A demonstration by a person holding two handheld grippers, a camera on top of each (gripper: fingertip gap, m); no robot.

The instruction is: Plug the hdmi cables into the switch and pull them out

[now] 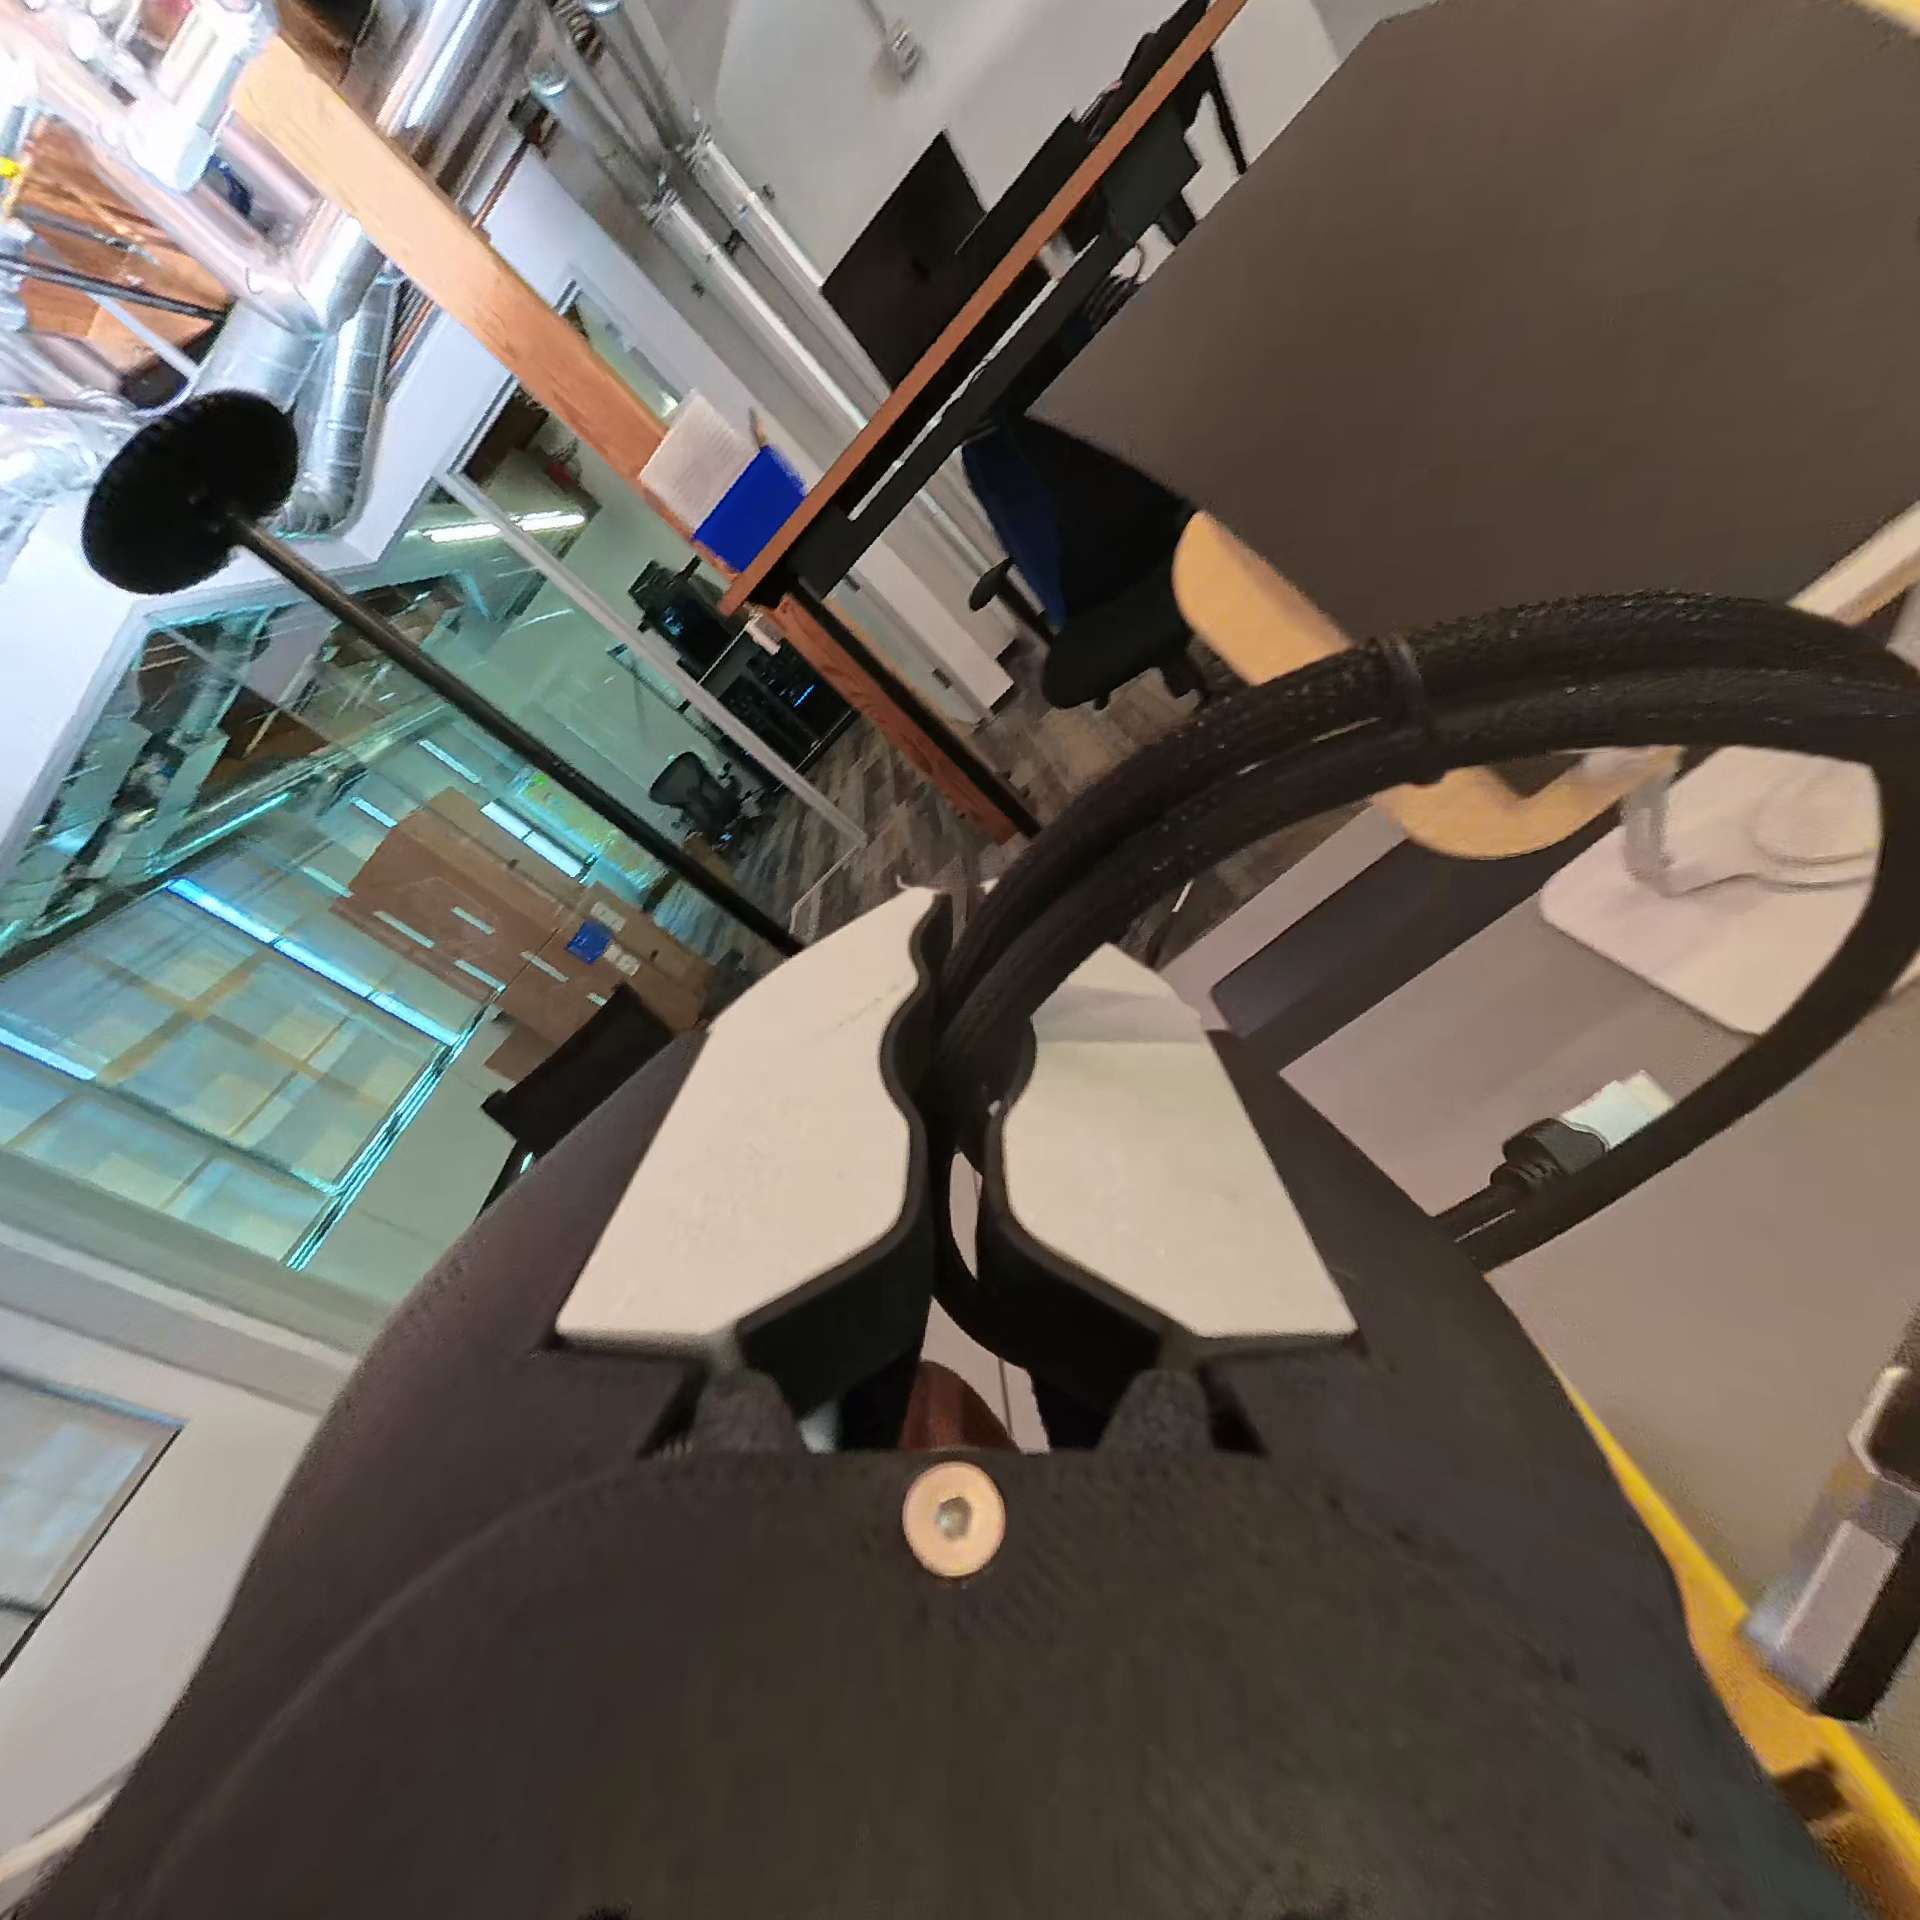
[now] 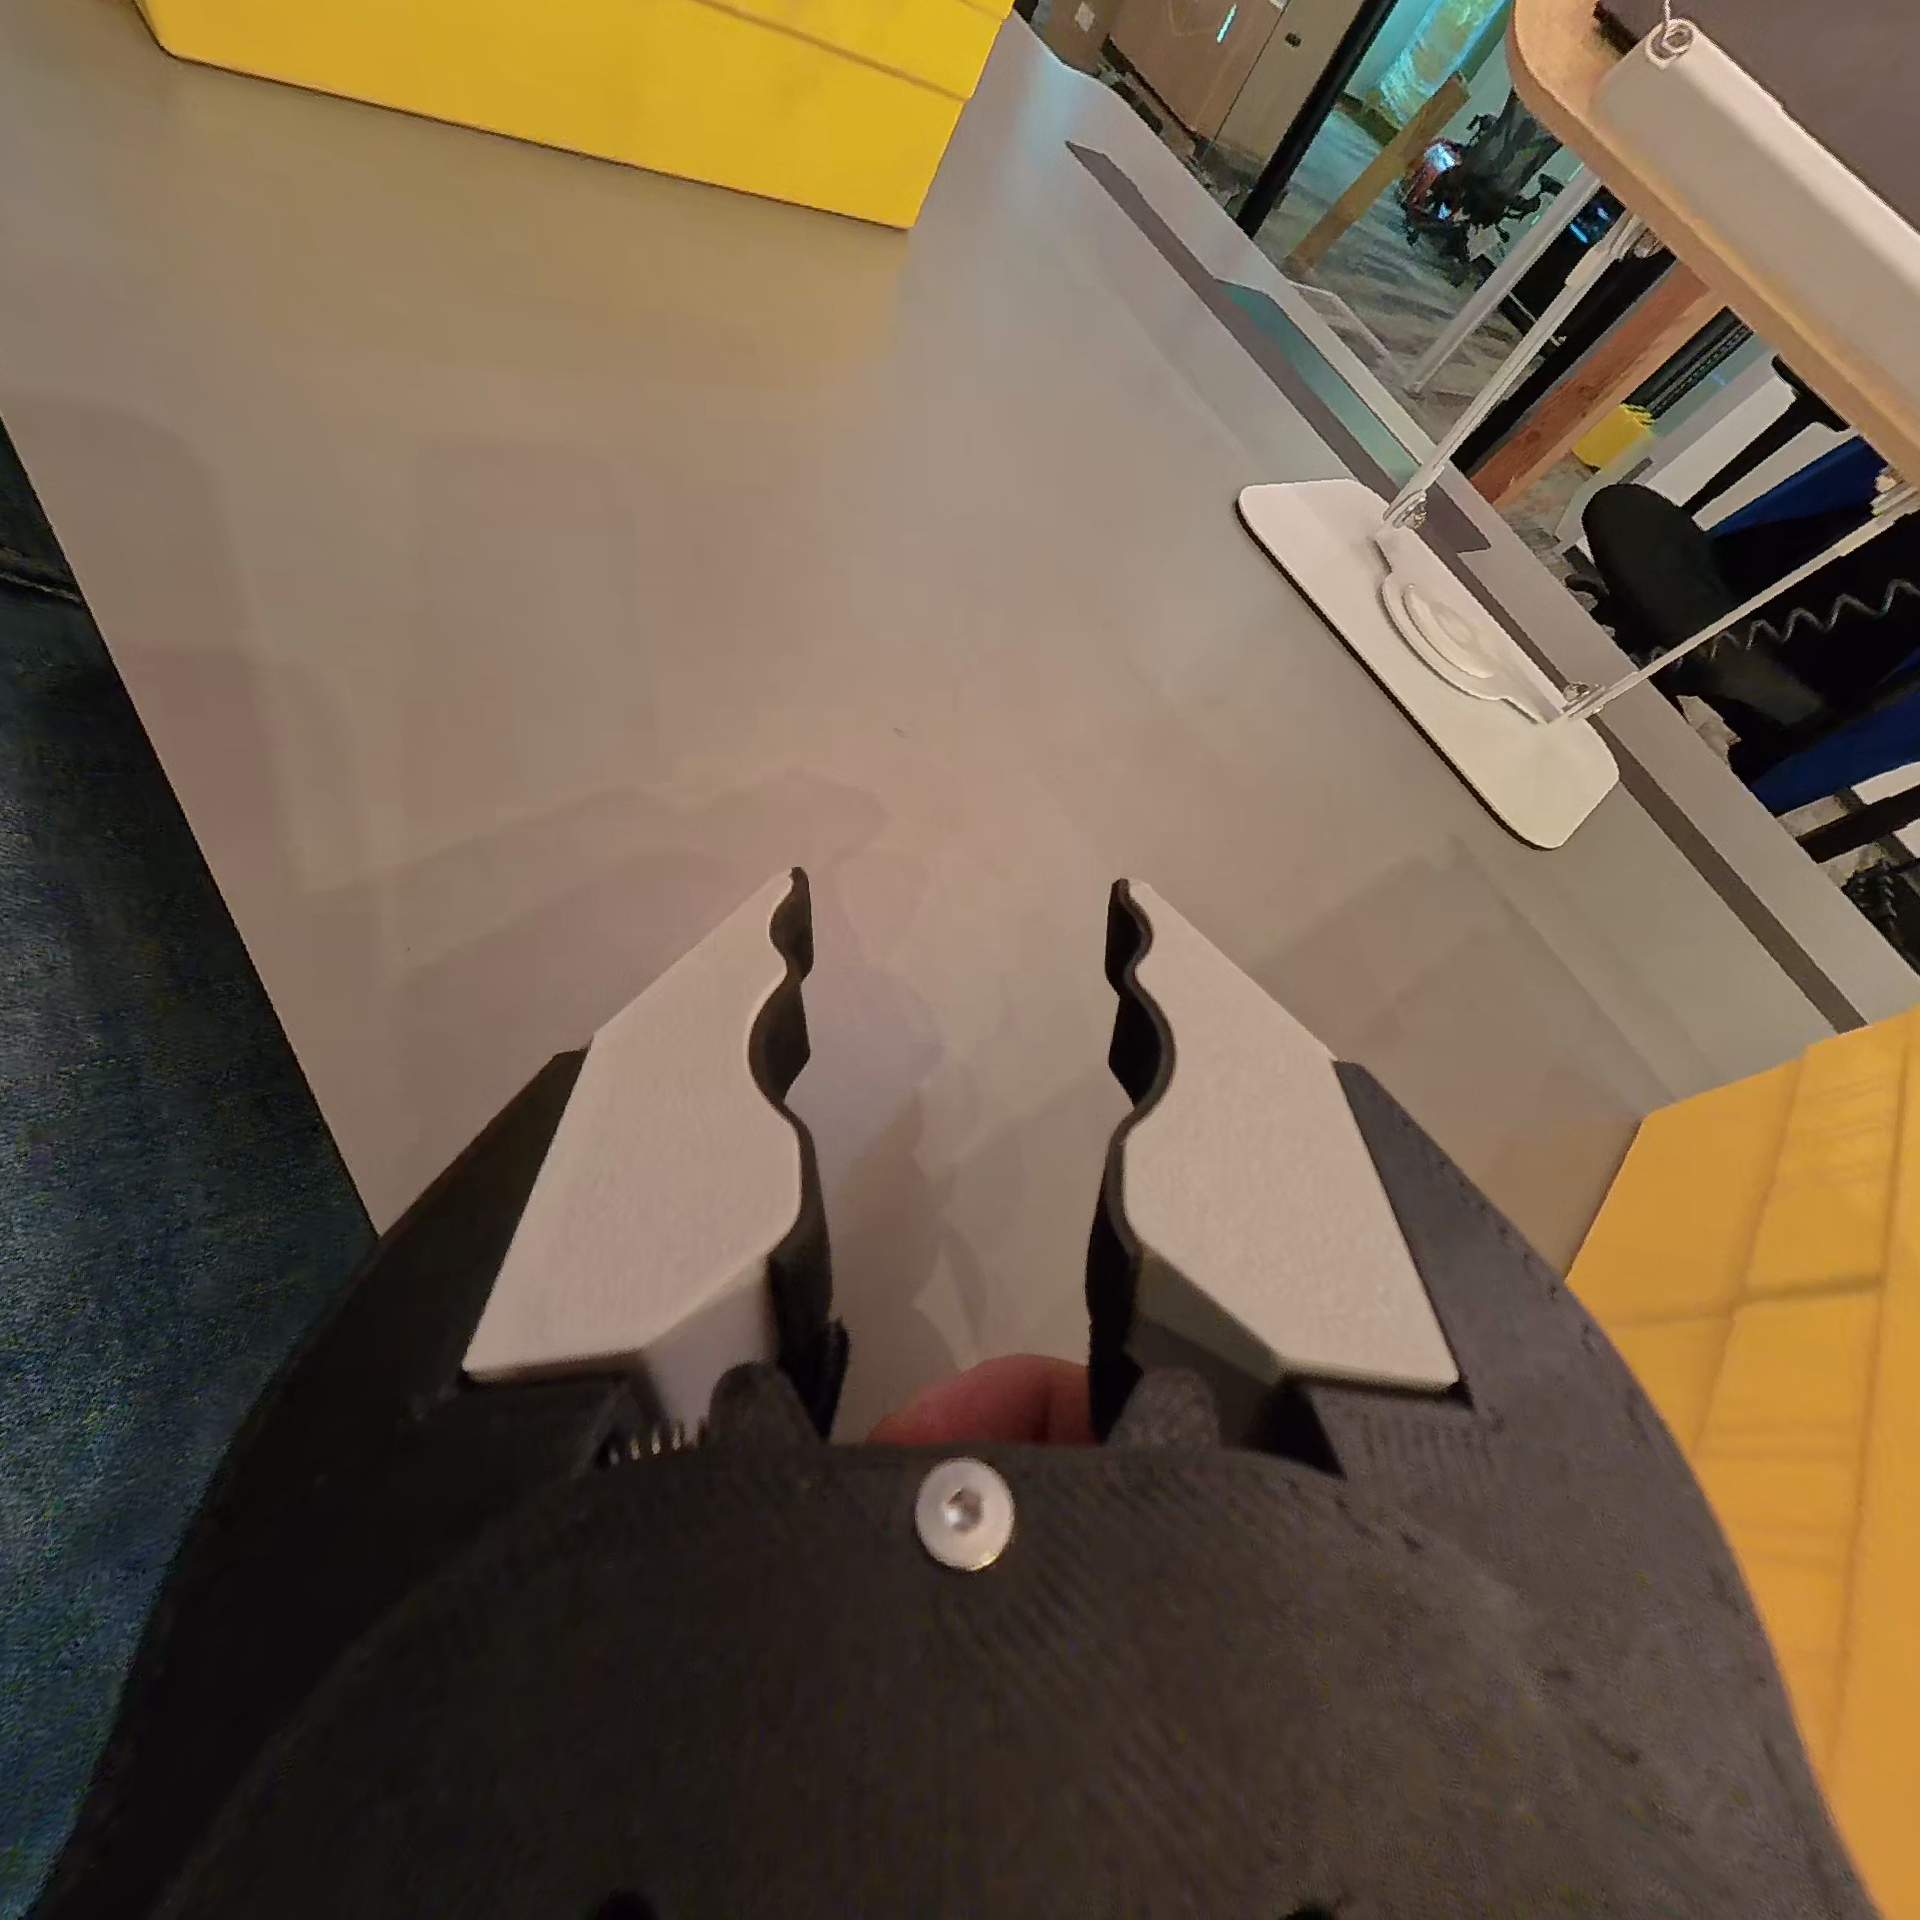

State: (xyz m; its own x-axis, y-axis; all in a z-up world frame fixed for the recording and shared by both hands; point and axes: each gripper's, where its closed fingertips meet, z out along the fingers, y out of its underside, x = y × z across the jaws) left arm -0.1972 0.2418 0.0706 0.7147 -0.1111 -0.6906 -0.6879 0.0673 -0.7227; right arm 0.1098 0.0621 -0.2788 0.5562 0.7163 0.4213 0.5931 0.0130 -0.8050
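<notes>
Office glass and desks tilt behind your left gripper (image 1: 961, 997), its fingers clamped on the looping black braided hdmi cable (image 1: 1558, 665), while your right gripper (image 2: 961, 904) hovers spread and empty over the grey surface (image 2: 623, 520); no switch shows, so finding its port likely comes next.

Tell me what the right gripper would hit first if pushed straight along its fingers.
Most likely the bare grey tabletop: the right gripper, jaws open and empty, points down onto it. Nothing stands in that line; the yellow box lies farther off, though depth is unclear.
</notes>
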